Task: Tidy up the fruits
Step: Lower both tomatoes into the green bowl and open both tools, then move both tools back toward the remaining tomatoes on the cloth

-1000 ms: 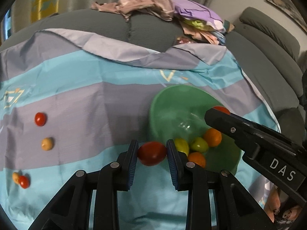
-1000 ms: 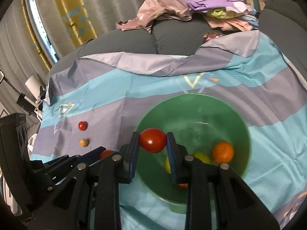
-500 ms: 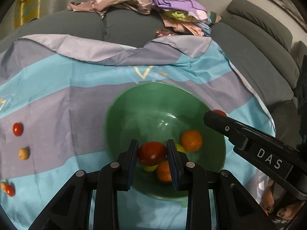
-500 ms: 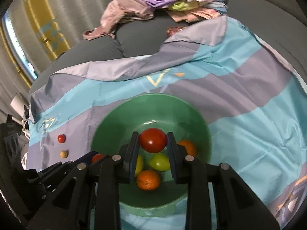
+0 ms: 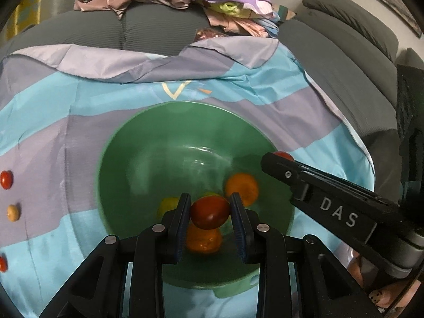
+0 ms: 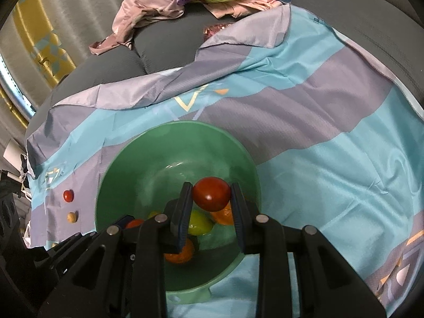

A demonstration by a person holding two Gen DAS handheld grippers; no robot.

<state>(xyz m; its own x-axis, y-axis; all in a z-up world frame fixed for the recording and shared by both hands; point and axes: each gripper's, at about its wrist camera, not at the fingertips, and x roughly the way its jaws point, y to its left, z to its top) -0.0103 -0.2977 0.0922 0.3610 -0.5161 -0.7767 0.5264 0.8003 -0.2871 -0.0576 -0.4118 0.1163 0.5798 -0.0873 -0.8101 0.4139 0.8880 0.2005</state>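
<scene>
Red tomato [image 5: 210,212], centre-low in the left wrist view, clamped in left hand-held gripper [image 5: 210,213] above green bowl [image 5: 148,143]. Second red tomato [image 6: 211,194] gripped likewise by right hand-held gripper [image 6: 211,198], over the same bowl. Bowl contents partly hidden behind fingers: orange fruit [image 5: 241,188], yellow-green one [image 6: 200,224]. Loose small fruits [image 5: 6,179] at left edge on striped cloth [image 5: 79,100], lowest cut off by frame.
</scene>
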